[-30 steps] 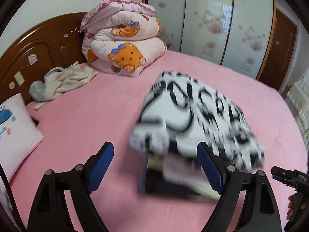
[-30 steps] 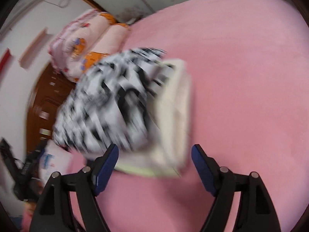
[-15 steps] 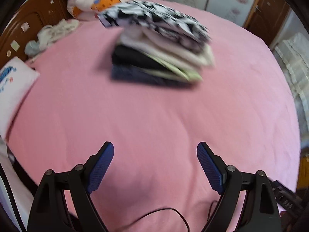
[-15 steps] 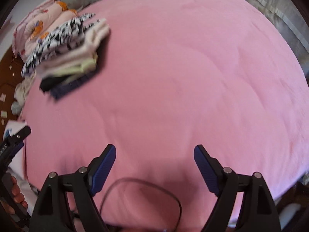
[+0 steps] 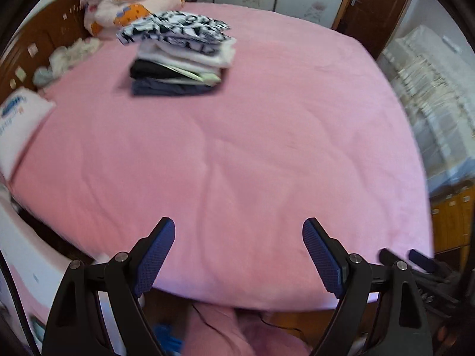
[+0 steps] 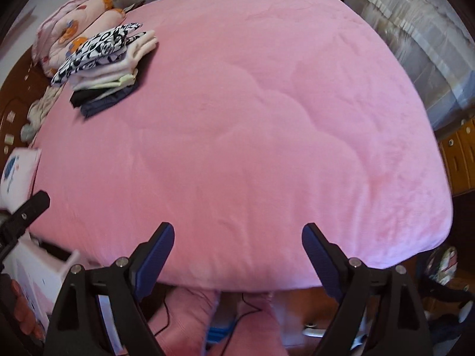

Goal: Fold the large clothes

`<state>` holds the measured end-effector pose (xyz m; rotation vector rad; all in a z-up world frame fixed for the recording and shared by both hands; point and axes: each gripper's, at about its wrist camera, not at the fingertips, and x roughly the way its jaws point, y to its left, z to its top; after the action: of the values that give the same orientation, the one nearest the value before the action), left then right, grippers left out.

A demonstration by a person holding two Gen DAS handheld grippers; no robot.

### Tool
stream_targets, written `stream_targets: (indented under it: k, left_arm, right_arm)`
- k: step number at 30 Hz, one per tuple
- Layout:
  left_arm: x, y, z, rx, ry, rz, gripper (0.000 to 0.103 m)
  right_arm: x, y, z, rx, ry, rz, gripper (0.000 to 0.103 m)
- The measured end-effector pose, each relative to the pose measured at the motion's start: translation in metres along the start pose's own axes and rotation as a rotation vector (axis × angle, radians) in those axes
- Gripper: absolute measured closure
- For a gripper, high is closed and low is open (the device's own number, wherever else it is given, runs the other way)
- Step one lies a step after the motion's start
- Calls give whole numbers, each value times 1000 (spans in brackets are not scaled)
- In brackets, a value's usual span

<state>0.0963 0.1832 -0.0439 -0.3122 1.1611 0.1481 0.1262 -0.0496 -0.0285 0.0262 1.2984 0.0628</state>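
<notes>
Both grippers hang over the near edge of the bed (image 5: 267,148), pointing steeply down, well apart from the clothes. The left gripper (image 5: 239,255) has its jaws spread wide with nothing between them. The right gripper (image 6: 237,256) is likewise released and empty; its jaws have just been opening, with only pink cover behind them. A black cable (image 6: 246,302) trails across the person's pink-clad lap (image 6: 190,320) below the bed edge.

Toward the far left corner stands the stack (image 5: 181,56) of folded clothes, a black-and-white top (image 5: 175,28) uppermost, by a rolled quilt (image 5: 130,3) at the headboard (image 5: 38,44). A loose pale garment (image 5: 68,59) lies at the far left edge, near a pillow (image 5: 20,124).

Judged risks: the stack leans, its upper layers overhanging the dark base, so another item or a nudge could topple it; the cable could snag a jaw on the next reach.
</notes>
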Motion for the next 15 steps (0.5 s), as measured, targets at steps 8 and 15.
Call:
stream_targets:
  k: [8, 15]
  left_arm:
    - [-45, -64, -39, 99, -97, 40, 14]
    - [-40, -87, -61, 160, -60, 71, 8]
  right_arm:
    - [-49, -35, -38, 5, -64, 34, 15]
    - [-48, -44, -53, -12, -56, 7, 15]
